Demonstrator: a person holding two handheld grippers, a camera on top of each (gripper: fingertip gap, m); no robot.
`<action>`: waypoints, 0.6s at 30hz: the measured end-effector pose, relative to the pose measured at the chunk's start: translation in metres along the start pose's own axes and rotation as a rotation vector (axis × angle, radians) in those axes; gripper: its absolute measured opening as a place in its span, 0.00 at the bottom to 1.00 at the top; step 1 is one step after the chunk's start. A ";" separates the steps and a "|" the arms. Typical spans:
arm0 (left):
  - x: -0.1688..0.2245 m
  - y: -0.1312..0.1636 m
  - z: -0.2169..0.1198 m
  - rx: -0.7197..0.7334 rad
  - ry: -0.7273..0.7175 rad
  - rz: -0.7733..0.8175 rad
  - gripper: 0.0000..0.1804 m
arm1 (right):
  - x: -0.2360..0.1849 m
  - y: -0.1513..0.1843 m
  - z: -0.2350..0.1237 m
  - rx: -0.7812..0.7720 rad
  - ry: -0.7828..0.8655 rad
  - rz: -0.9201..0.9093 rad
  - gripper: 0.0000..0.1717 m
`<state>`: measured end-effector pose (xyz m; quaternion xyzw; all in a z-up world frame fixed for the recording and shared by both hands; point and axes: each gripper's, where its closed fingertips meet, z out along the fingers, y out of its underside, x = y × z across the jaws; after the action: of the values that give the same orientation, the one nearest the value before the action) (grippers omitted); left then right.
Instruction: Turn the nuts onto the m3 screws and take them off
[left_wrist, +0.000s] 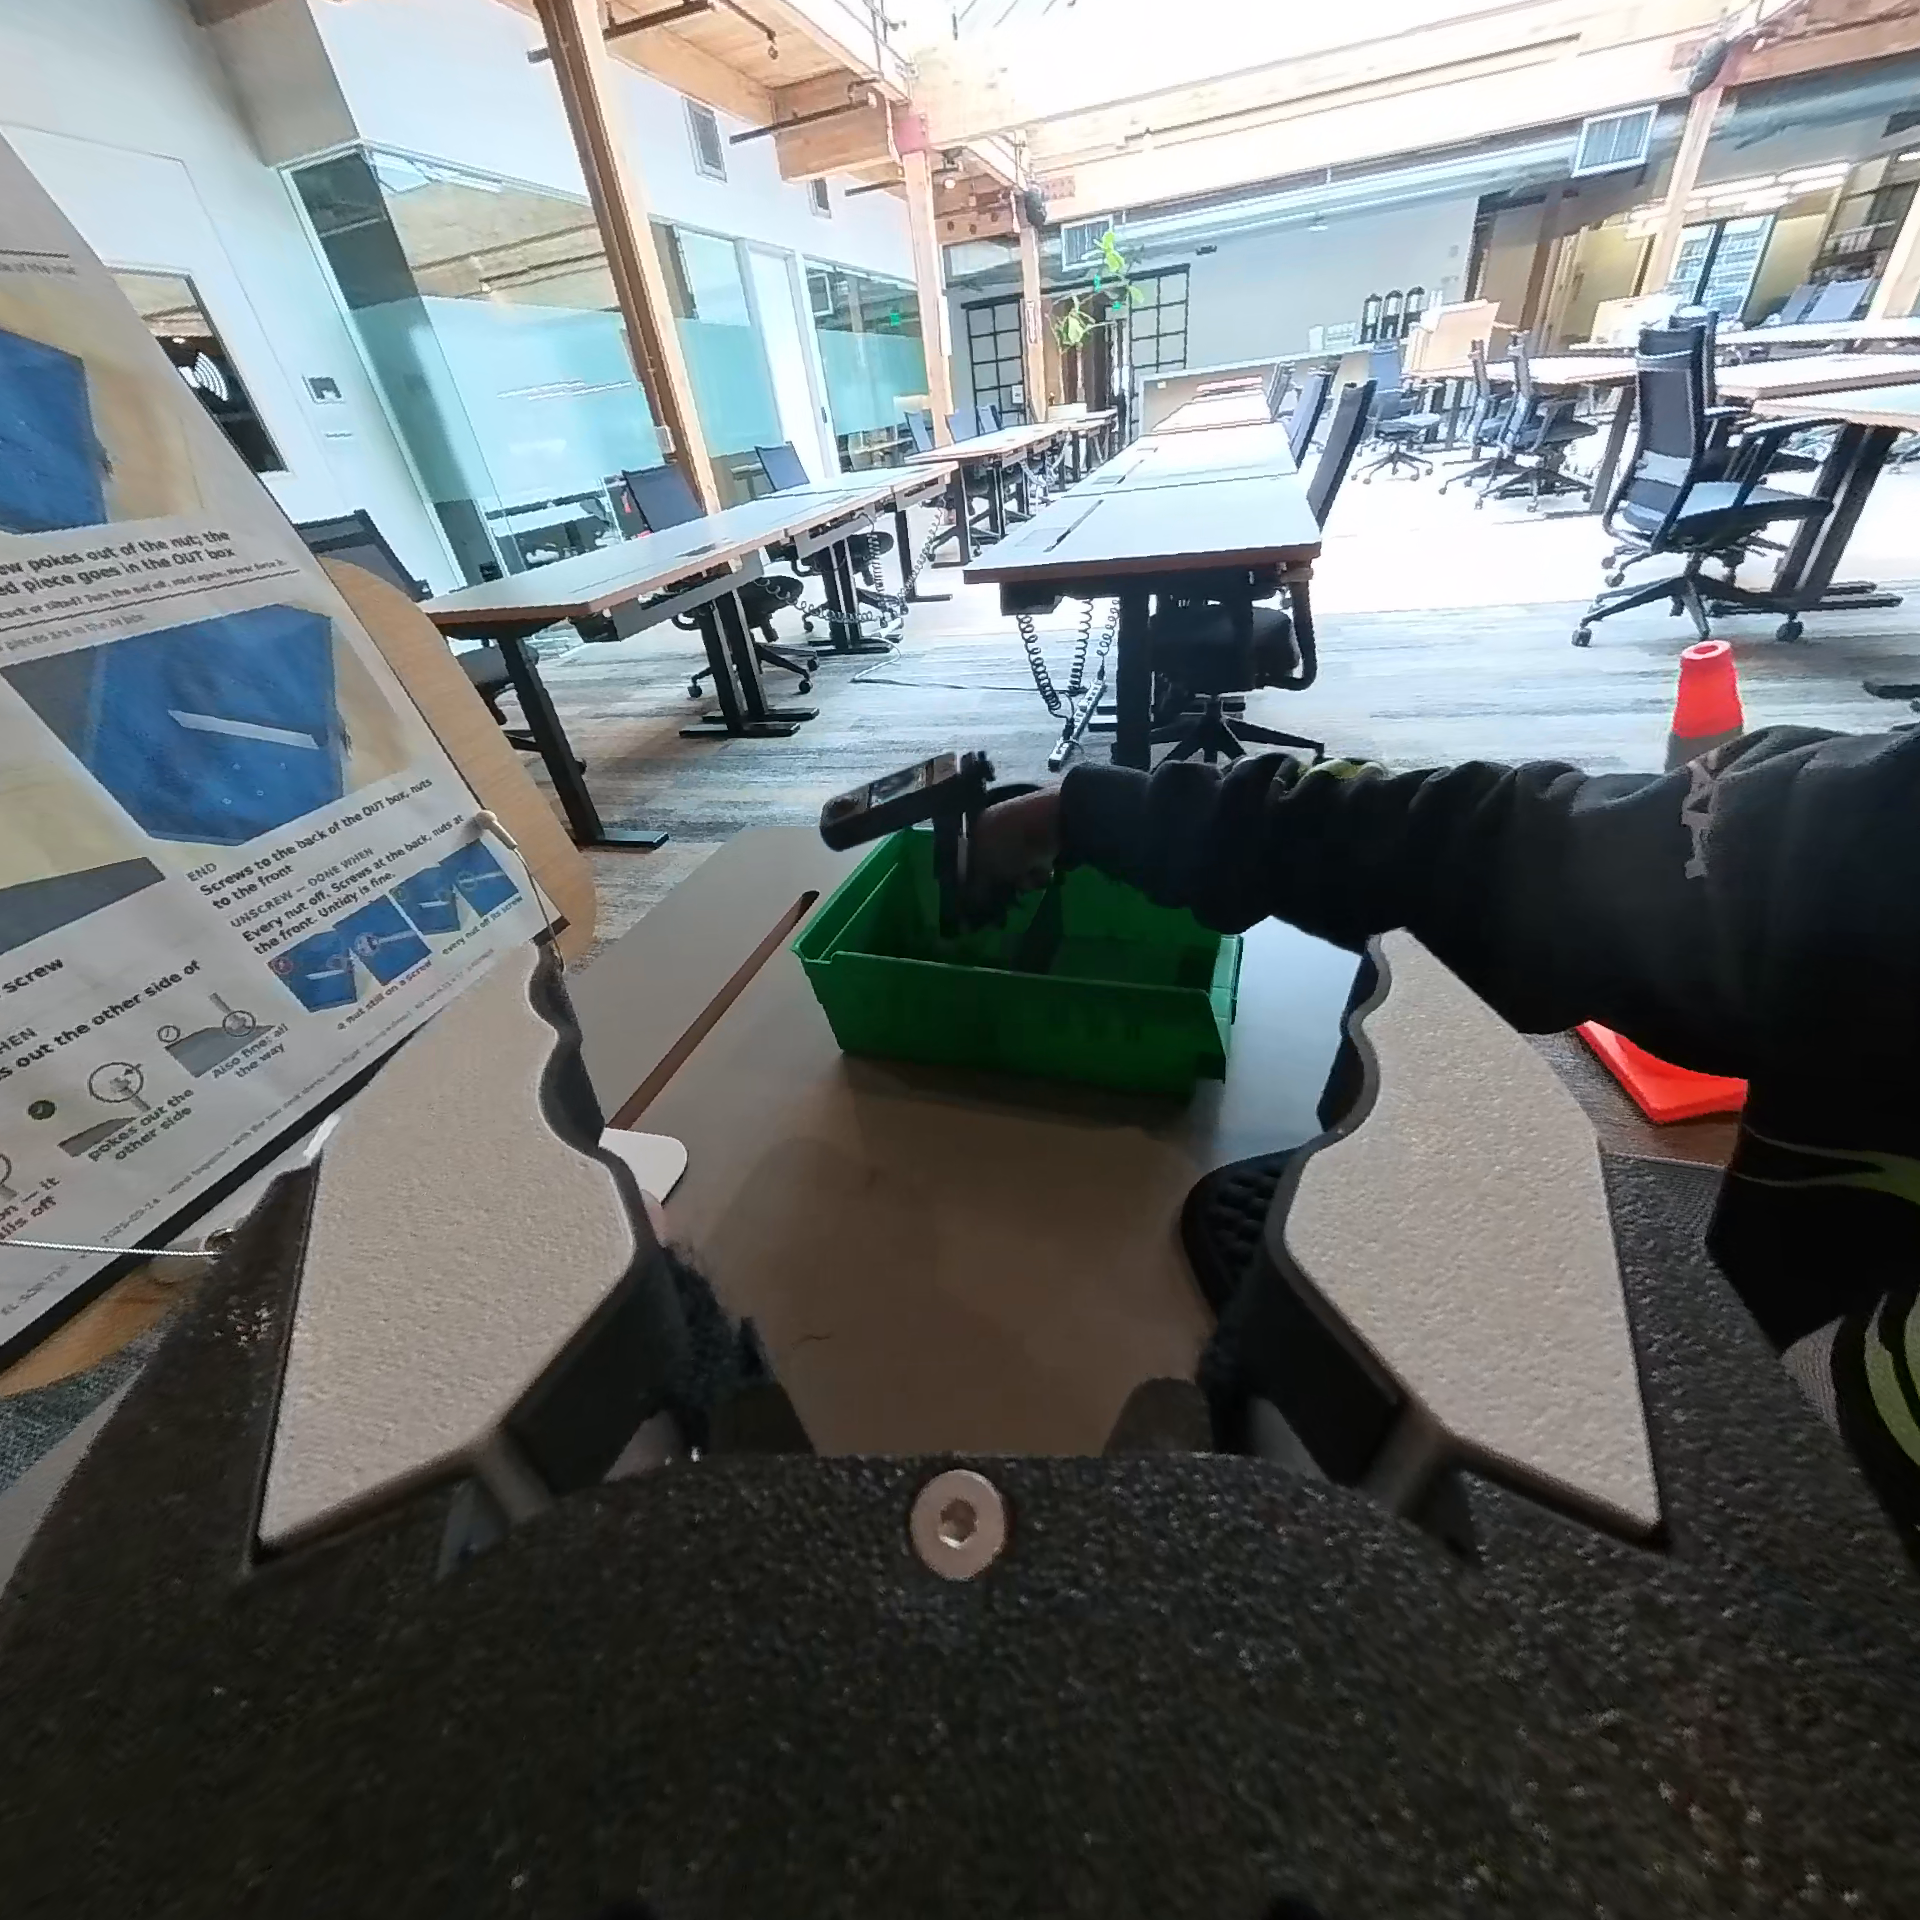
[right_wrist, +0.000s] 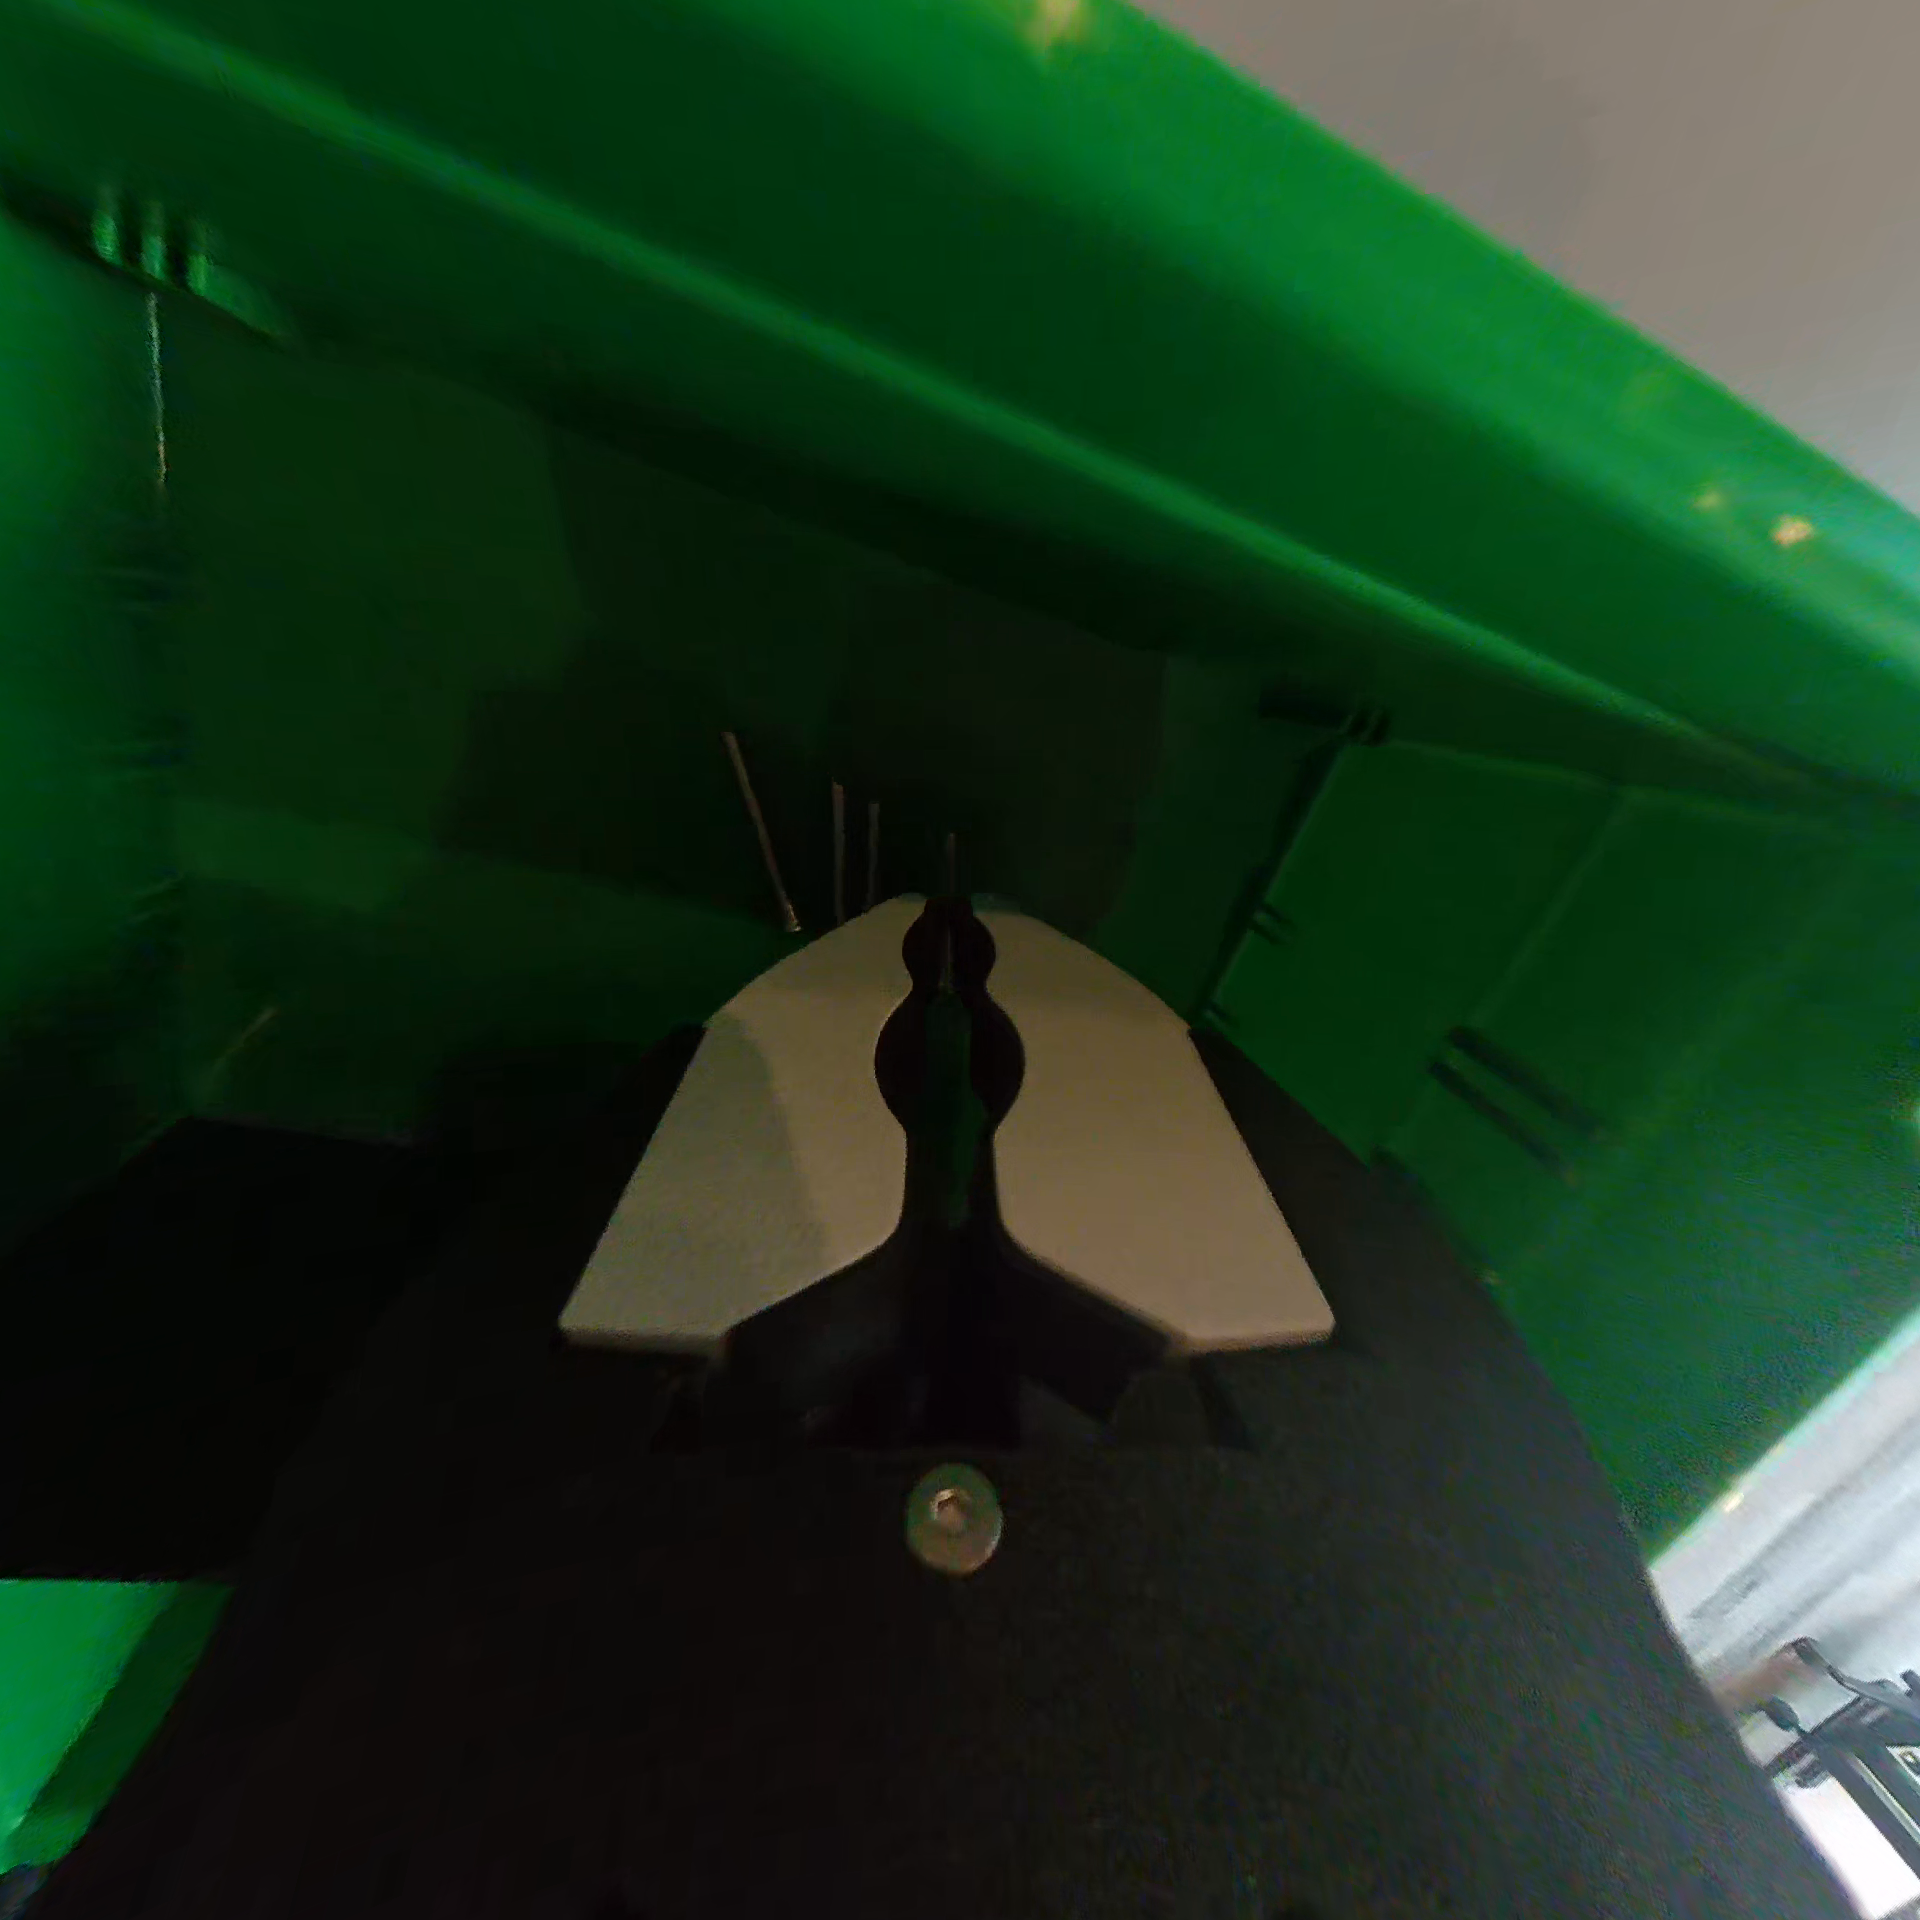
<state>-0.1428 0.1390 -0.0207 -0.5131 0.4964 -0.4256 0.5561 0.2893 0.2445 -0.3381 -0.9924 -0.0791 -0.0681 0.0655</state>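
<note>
Screws (right_wrist: 764, 831), long, thin and silvery, lie in a small cluster on the floor of a green plastic bin (left_wrist: 1023, 1013), at about 11 o'clock from the right gripper's tip. The right gripper (right_wrist: 948, 914) is plunged deep into that bin, its two pale fingers (right_wrist: 790, 1122) brought together, and one slim screw (right_wrist: 948, 873) runs out from between the tips toward 12 o'clock, apparently pinched there. No nuts can be made out in the dim interior.

Judging by their shape, these screws are very light, stiff metal, smooth enough to roll or slip. They are so narrow that a grip across the shank near the head looks safest, leaving the threaded end free for a nut.

The left gripper (left_wrist: 961, 1049) waits above the table with its jaws spread wide and nothing between them. From its view the bin sits at 12 o'clock, with a person's dark sleeve (left_wrist: 1455, 883) reaching in from 3 o'clock.

The work surface is a flat, dark brown table (left_wrist: 935, 1247). A printed instruction sheet (left_wrist: 208, 831) stands propped at 10 o'clock. An orange cone (left_wrist: 1704, 696) sits on the floor at 2 o'clock. Beyond lies a large open office with rows of desks (left_wrist: 1153, 530), black chairs, glass partitions and timber ceiling beams.
</note>
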 end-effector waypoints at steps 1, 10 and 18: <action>0.000 0.000 0.000 0.000 0.000 -0.002 0.75 | 0.001 0.000 0.001 -0.001 0.003 -0.001 0.01; -0.005 0.002 -0.001 -0.002 -0.006 -0.010 0.74 | 0.003 -0.002 0.001 0.024 -0.013 0.033 0.04; -0.006 0.005 0.002 -0.011 -0.007 -0.015 0.74 | -0.015 -0.029 -0.059 0.314 -0.084 0.055 0.19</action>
<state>-0.1421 0.1458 -0.0247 -0.5215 0.4929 -0.4253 0.5516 0.2630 0.2622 -0.2793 -0.9738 -0.0642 -0.0116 0.2180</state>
